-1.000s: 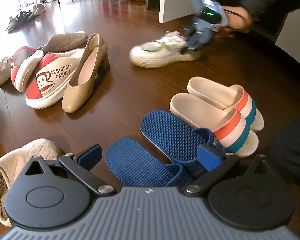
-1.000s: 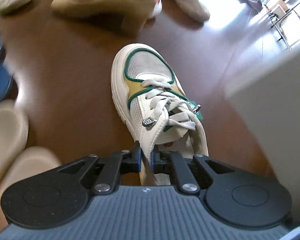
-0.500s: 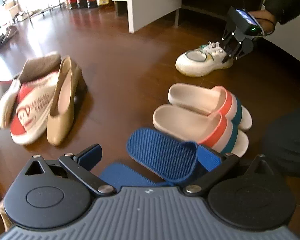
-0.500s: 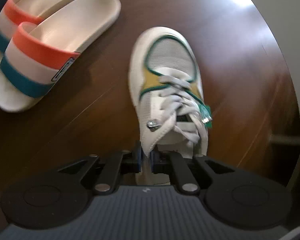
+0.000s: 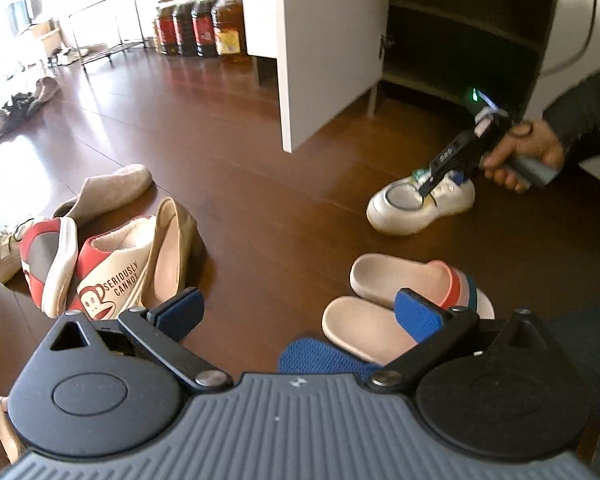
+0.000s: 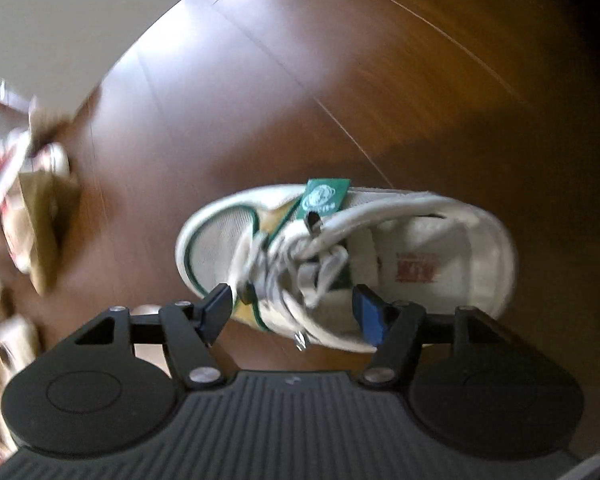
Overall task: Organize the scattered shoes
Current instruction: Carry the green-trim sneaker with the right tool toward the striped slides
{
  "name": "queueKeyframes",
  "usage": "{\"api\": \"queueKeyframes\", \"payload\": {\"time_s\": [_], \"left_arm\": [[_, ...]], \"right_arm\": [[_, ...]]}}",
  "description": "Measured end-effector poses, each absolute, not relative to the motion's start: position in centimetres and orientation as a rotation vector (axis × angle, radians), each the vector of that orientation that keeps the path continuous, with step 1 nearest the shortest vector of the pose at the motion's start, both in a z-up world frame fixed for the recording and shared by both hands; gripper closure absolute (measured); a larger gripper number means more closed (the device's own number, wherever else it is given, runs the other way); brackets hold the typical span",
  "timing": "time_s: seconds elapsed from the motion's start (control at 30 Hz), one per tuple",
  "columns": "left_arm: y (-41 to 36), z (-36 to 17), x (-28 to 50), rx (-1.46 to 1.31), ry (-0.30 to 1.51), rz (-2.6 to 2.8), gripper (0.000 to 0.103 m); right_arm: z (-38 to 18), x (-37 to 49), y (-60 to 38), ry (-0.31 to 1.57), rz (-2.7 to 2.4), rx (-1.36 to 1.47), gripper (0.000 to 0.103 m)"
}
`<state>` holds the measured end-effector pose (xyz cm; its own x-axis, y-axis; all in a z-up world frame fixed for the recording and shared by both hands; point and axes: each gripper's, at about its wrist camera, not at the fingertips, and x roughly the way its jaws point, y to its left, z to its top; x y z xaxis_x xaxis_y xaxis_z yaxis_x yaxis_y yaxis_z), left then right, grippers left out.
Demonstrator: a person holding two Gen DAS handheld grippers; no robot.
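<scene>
Right now the white sneaker (image 6: 340,264) with green trim sits sole-down on the wooden floor (image 5: 260,168), just in front of the open cabinet (image 5: 460,32) and a little beyond the pair of cream slides (image 5: 384,280) with orange and teal straps. Its toe points toward the heap of loose shoes off to the other side. That heap holds a tan heel (image 5: 172,256), a red and cream slipper (image 5: 112,276) printed with a monkey face, a red and grey sneaker (image 5: 48,256) tipped on its side, and a beige slipper (image 5: 108,192) lying behind them. Nearer the left gripper there is a blue slide (image 5: 324,356), partly hidden by the tool itself. Bottles (image 5: 200,24) stand in a row against the far wall beside the white cabinet door (image 5: 328,40), and more dark shoes (image 5: 16,108) lie far off near the bright window side.

Nothing blocks the floor between the white sneaker and the cabinet shelves.

The right gripper (image 6: 296,308), held in a hand (image 5: 520,152) with a dark sleeve, hangs over the sneaker's laces. Its jaws are opening, with the tongue and laces between the blue pads (image 6: 370,312), which stand clear of the shoe on both sides. The left gripper (image 5: 296,308) hangs above the floor with its jaws spread wide and nothing between them.
</scene>
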<state>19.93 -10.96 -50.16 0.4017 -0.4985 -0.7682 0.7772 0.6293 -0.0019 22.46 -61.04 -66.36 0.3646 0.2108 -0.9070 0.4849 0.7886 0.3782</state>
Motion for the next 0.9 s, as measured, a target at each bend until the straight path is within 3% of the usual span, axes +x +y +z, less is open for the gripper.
{"api": "queueKeyframes", "payload": {"time_s": [0.07,0.2,0.33,0.5,0.67,0.8,0.9], "left_arm": [[-11.1,-50.6,19.7,0.389,0.826,-0.842,0.001],[-11.5,-51.1,18.8,0.439,0.825,-0.888,0.001],[-11.7,-51.3,18.2,0.471,0.812,-0.922,0.001],[-12.1,-51.7,18.7,0.463,0.81,-0.942,0.001],[-12.6,-52.2,18.9,0.46,0.819,-0.962,0.001],[-12.6,-52.7,19.1,0.458,0.835,-0.967,0.001],[-12.5,-52.9,19.0,0.462,0.843,-0.972,0.001]], "right_arm": [[-66.6,22.5,-60.9,1.183,-0.174,0.71,0.078],[-64.8,23.1,-59.7,1.213,-0.047,0.531,0.091],[-62.8,24.4,-57.7,1.332,0.198,0.161,0.092],[-62.9,21.6,-51.3,1.564,0.757,-0.589,0.092],[-65.2,18.0,-46.9,1.547,0.968,-1.205,0.092],[-65.7,18.1,-46.6,1.516,0.876,-1.19,0.094],[-64.6,19.1,-48.9,1.54,0.638,-0.903,0.081]]}}
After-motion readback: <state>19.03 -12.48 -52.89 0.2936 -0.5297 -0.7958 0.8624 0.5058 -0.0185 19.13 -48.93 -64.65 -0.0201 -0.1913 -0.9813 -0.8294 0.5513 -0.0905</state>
